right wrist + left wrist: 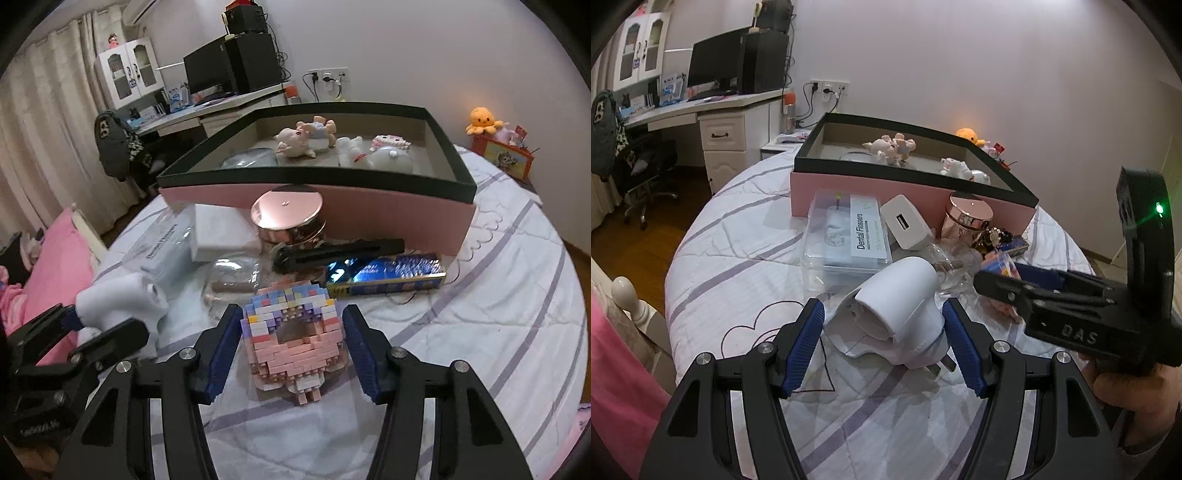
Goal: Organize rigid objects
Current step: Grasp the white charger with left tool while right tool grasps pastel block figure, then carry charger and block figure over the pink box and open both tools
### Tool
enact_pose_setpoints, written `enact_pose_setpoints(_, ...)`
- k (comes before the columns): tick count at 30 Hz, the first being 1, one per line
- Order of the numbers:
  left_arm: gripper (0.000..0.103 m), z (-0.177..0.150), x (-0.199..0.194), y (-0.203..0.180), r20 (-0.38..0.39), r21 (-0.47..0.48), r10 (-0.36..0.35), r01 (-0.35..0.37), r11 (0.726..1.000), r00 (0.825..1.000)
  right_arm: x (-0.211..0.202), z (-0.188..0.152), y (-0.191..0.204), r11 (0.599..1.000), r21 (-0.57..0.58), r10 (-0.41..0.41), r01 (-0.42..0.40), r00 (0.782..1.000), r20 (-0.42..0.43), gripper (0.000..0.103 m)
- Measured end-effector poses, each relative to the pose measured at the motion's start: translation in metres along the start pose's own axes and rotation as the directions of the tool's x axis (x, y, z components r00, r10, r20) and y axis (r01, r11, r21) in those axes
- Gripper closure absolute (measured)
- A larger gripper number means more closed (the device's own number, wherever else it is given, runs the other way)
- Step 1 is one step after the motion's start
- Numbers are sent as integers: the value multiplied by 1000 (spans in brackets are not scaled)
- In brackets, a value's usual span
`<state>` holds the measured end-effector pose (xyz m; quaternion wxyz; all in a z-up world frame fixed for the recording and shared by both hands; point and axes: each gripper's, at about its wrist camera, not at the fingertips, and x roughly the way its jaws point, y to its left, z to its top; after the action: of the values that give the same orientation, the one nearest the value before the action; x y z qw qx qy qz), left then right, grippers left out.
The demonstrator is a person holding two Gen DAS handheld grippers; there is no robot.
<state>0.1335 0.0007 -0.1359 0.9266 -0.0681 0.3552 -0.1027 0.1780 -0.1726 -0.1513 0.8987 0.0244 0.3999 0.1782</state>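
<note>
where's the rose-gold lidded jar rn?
Right wrist view: the rose-gold jar stands on the bed against the pink box, just left of centre, behind the glass bottle, with the white charger to its left.

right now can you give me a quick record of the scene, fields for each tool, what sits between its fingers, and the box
surface: quilted bed cover with purple stripes
left tool: open, fingers either side of white plug adapter, gaps visible
right tool: open, fingers either side of pink brick model, no clear contact
box: pink sides, dark rim, open top, pig figurines inside
beside box: copper-lidded jar, floss case, white charger
</note>
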Motion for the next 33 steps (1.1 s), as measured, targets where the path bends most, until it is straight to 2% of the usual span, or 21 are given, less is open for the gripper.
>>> enact_pose_setpoints(10,35,6,-19,0,47,12,7,-7,1000,999,-36,-3,11,999,-6,45,-45,997,68,46)
enact_pose_setpoints(19,35,34,-48,-6,136,49,17,-24,999,991,-64,12,19,998,-17,62,-60,987,145,46)
enact_pose_setpoints(25,35,68,-54,-13,193,86,21,-38,996,981,-77,38,19,999,-27,45,-41,977,206,46)
enact_pose_setpoints(33,35,131,-42,-9,257,110,24,-54,992,966,-89,98,-1,999,-36,-19,30,959,282,46)
